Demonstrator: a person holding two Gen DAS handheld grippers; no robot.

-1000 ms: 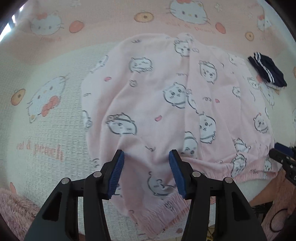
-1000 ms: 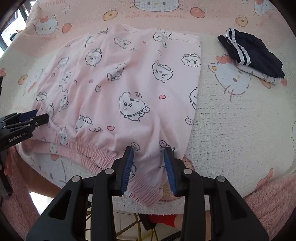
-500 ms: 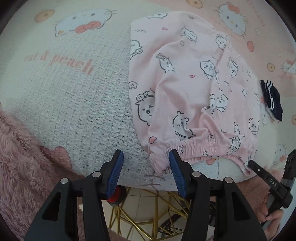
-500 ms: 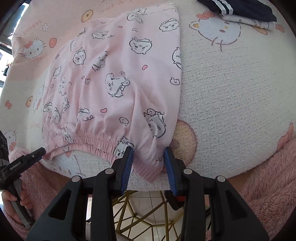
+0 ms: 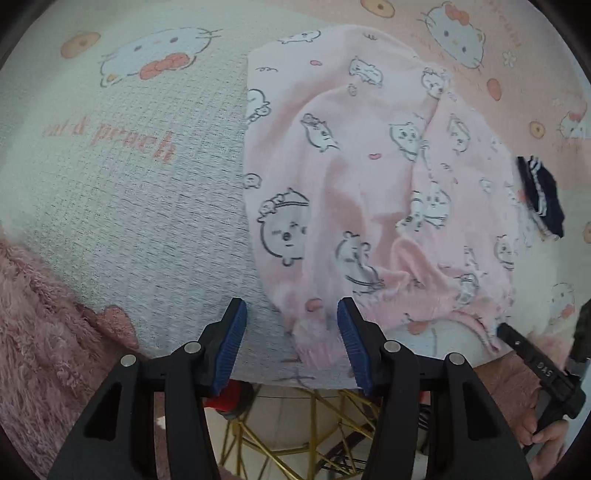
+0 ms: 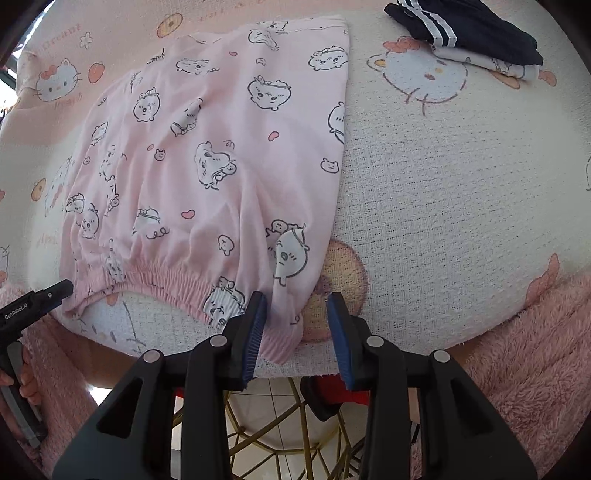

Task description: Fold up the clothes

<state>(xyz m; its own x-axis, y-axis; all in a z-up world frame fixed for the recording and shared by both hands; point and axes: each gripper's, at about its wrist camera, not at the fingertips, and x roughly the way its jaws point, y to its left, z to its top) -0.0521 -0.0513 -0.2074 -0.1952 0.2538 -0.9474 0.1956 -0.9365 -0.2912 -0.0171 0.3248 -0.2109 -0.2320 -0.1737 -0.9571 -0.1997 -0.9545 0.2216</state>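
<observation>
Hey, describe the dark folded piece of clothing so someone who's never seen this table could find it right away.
Start at the cartoon-cat tablecloth that covers the table, with the big pink printed garment spread across it. Look past that garment's far right corner: the dark folded garment sits there on a small pale folded piece. It is the only navy item, marked by two white stripes, while everything around it is pink or cream.

Surface: waffle-weave cat-print blanket (image 6: pixel 443 192), cream at centre, pink band along far edge. Lettering "& peach" (image 5: pixel 136 140) at left. Fuzzy pink fabric (image 6: pixel 524 350) at near right edge and near left. Below the near edge: gold wire frame (image 6: pixel 280 435) over pale tiled floor (image 6: pixel 280 391).
</observation>
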